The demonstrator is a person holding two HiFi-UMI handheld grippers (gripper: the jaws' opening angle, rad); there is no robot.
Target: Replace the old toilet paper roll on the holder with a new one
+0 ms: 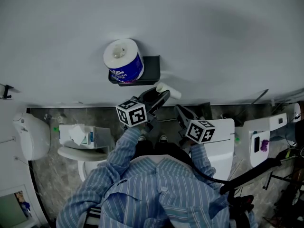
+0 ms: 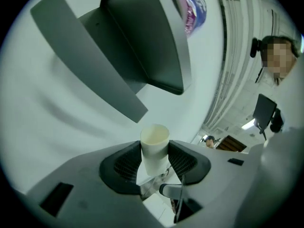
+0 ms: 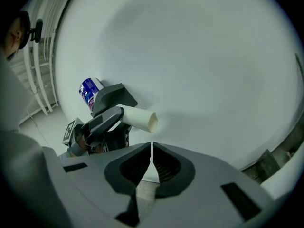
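Left gripper view: left gripper (image 2: 155, 152), jaws partly apart, clamped on one end of the empty cardboard tube (image 2: 154, 140), just below the holder (image 2: 142, 51); with so short a grip the tube may slip or crush. New roll (image 1: 123, 60) stands on the holder's top, where a bump would likely topple it. Left gripper held level toward the wall; right gripper (image 3: 151, 159) pinched closed, empty, tilted slightly down.

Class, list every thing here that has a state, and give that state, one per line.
left gripper, shut on the cardboard tube
cardboard tube, bare, clear of the holder
right gripper, shut, empty
new roll, wrapped, standing on the holder
holder, carrying only that roll
tissue box, open, tissue sticking out
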